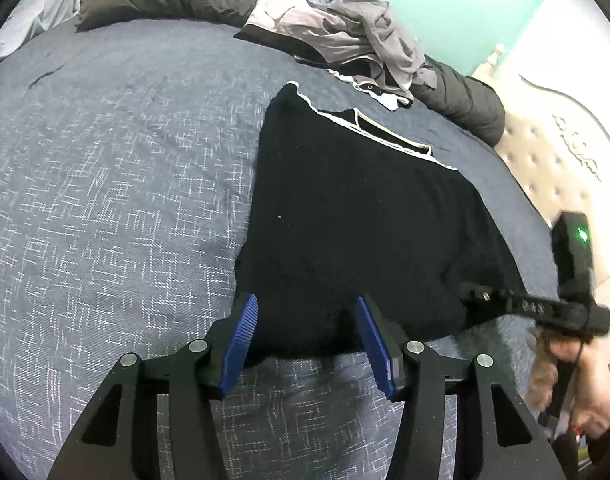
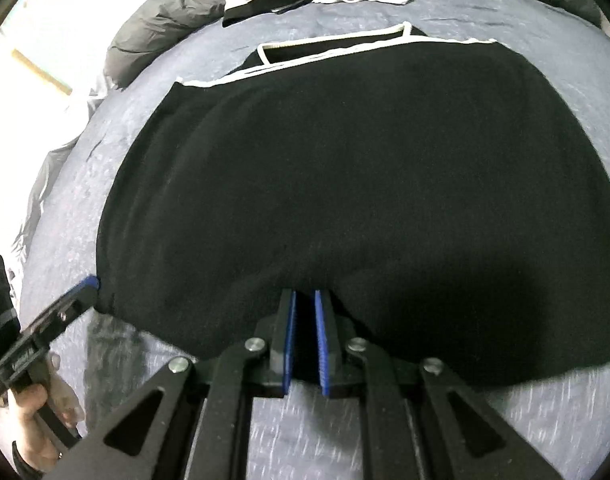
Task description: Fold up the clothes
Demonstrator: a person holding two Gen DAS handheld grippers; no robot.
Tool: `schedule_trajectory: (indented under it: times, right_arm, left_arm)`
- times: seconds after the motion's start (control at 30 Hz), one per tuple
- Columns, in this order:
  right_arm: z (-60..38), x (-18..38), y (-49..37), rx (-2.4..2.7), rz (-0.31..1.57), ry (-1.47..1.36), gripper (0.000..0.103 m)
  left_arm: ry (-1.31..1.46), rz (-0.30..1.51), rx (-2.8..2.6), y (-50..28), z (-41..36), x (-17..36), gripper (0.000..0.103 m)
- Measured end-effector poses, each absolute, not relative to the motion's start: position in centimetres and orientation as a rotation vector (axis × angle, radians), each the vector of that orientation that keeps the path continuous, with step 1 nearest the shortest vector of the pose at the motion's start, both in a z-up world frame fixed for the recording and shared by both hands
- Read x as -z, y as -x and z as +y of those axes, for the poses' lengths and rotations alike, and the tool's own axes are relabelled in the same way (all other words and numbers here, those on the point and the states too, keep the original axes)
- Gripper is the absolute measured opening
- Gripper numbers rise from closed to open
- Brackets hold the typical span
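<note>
Left wrist view: black garment [image 1: 357, 216] lies flat on the bed [image 1: 117, 184]; left gripper [image 1: 309, 320] fingers spread over its hem. Right gripper [image 2: 305, 312] fingers nearly together, pinching the hem.

Left gripper [image 1: 305, 312]: black linkage arms, blue ribbed pads [image 1: 243, 332]; jaws spread wide; pointed forward and low; gripped from behind by the left hand [image 2: 33, 420], seen in the right wrist view. Right gripper [image 2: 305, 312]: same build; jaws drawn close, a narrow gap left between the pads [image 2: 291, 340]; carried by the right hand [image 1: 585, 392], fingers wrapped round the handle.
</note>
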State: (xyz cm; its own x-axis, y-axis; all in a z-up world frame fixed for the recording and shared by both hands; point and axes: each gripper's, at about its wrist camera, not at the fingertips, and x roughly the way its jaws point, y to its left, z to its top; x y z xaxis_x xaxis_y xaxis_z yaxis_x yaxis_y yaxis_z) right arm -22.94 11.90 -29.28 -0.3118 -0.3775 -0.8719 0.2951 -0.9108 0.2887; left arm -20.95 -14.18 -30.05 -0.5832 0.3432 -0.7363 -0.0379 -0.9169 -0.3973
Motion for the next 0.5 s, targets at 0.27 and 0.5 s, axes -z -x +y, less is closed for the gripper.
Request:
schedule_trajectory:
  times: [0.27, 0.5]
  right_arm:
    - [11.2, 29.6, 24.1, 2.286, -0.074, -1.540, 0.009]
    - [10.0, 29.1, 28.5, 2.310, -0.044, -1.542, 0.009]
  left_arm:
    - [1.296, -0.504, -2.560, 21.0, -14.0, 30.0, 0.057]
    - [1.286, -0.522, -2.561, 21.1, -14.4, 29.7, 0.057]
